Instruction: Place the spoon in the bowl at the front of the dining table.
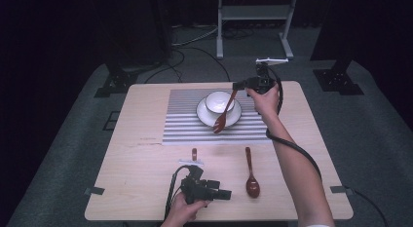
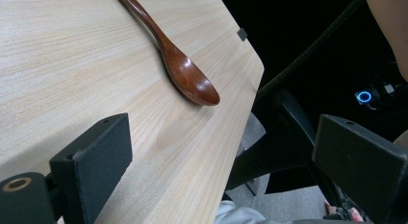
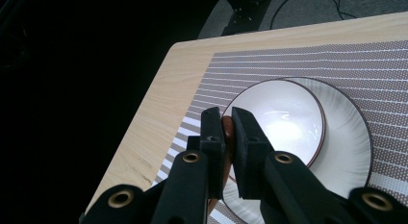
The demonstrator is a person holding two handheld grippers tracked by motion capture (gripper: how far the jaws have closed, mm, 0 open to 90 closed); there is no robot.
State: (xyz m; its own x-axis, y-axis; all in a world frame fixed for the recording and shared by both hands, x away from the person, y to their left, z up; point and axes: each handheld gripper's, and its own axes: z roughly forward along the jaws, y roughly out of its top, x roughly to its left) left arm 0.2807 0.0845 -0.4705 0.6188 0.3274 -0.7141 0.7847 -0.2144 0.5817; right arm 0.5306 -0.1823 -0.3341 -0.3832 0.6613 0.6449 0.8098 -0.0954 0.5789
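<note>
Spoon (image 1: 225, 111) hung tilted above the bowl (image 1: 217, 101) and saucer (image 1: 203, 115) on the striped mat (image 1: 185, 124), handle clamped in the right gripper (image 1: 238, 85) at 1 o'clock. Second spoon (image 1: 251, 174) lay at 5 o'clock; left gripper (image 1: 225, 193) beside it, jaws apart

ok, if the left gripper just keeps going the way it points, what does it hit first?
Probably nothing on the table. The left gripper, jaws open, points past the table edge toward the dark floor. The loose spoon lies off to one side of that line, though depth is hard to judge.
</note>
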